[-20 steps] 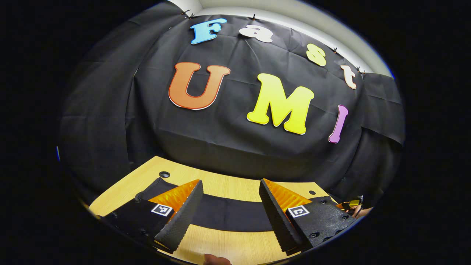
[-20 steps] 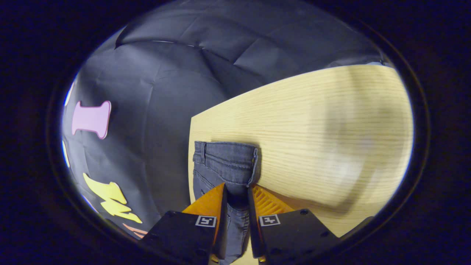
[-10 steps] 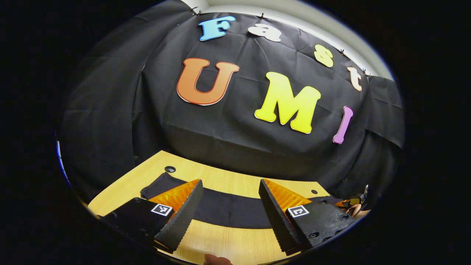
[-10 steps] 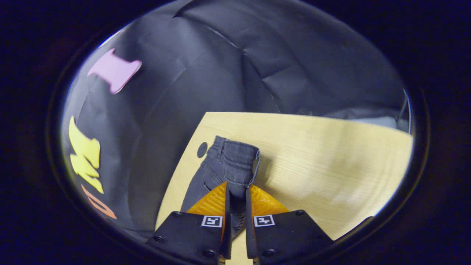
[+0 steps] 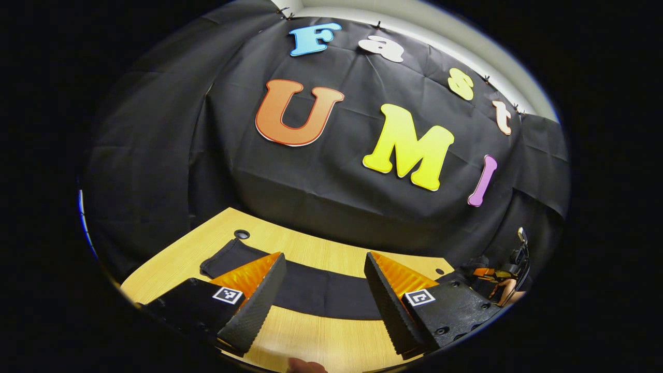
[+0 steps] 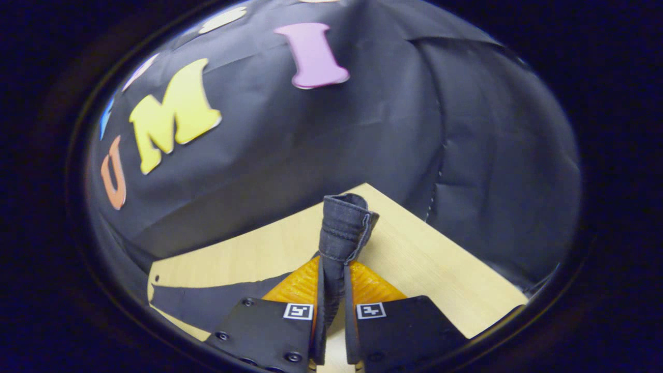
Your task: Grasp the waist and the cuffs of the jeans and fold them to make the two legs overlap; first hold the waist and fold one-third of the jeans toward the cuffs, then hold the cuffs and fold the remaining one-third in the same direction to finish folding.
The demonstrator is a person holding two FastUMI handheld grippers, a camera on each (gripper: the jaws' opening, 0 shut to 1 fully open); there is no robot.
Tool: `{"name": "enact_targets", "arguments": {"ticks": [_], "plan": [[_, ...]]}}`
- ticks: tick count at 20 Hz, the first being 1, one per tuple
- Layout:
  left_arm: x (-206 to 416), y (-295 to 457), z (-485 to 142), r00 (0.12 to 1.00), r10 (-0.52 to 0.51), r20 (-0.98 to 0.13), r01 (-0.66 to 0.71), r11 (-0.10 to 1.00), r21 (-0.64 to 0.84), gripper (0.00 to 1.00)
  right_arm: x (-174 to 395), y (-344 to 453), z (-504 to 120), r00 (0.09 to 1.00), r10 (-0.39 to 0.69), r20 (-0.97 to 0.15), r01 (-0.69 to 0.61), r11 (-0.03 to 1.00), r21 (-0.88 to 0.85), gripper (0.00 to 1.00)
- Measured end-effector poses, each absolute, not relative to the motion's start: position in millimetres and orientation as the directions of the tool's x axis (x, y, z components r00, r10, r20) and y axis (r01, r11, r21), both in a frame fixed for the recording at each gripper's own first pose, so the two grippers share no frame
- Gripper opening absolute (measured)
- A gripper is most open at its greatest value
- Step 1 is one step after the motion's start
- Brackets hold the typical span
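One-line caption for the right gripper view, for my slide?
Right gripper shut on the jeans' waist, holding it lifted above the wooden table.

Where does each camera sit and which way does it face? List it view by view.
Left gripper view: rides the open left gripper, facing the jeans on the table.
Right gripper view: rides the right gripper, shut on the lifted waist.
Shared: the jeans, table and booth wall.

We see both views ride low over the table [image 5: 311, 342], facing the booth wall; left sits back, right close in. Shared: table [image 6: 430, 269], wall.
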State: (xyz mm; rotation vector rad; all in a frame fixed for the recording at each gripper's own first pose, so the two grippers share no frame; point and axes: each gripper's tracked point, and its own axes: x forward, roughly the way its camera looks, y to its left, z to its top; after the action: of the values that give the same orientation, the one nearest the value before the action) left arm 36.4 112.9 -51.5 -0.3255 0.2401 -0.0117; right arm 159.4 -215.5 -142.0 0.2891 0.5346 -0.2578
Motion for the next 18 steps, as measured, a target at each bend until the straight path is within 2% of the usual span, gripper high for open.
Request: {"name": "enact_targets", "arguments": {"ticks": [4,6,7,8,9,13,18], "plan": [[30.0,127.7,-57.4,0.970,-0.040,-0.242,-0.043,0.944,-0.328,0.98,157.1,-158.9,-109.4,0.869,-0.130,-0.477,0.173,0.984,0.047,0.16],[24.6,137.8,-65.0,0.967,-0.027,-0.254,-0.061,0.942,-0.329,0.98,154.1,-126.1,-97.7,0.888,-0.090,-0.452,0.114,0.993,0.028,0.16],[22.0,139.1,-66.4,0.966,-0.028,-0.257,-0.062,0.941,-0.334,0.98,152.0,-112.7,-90.5,0.893,-0.077,-0.443,0.094,0.995,0.016,0.12],[18.1,141.6,-68.3,0.966,-0.024,-0.259,-0.065,0.941,-0.331,0.98,147.8,-100.6,-85.4,0.898,-0.064,-0.435,0.073,0.997,0.005,0.16],[15.0,148.0,-70.8,0.965,-0.016,-0.260,-0.071,0.944,-0.322,0.98,146.5,-87.4,-82.1,0.903,-0.050,-0.428,0.054,0.999,-0.003,0.15],[5.8,163.0,-69.5,0.969,0.002,-0.247,-0.069,0.962,-0.262,0.98,149.4,-34.8,-85.2,0.912,-0.002,-0.411,-0.019,0.999,-0.046,0.15],[-4.4,170.0,-50.2,0.984,-0.006,-0.176,-0.015,0.993,-0.118,0.98,150.3,30.3,-105.7,0.902,0.065,-0.428,-0.088,0.996,-0.034,0.16]]}}
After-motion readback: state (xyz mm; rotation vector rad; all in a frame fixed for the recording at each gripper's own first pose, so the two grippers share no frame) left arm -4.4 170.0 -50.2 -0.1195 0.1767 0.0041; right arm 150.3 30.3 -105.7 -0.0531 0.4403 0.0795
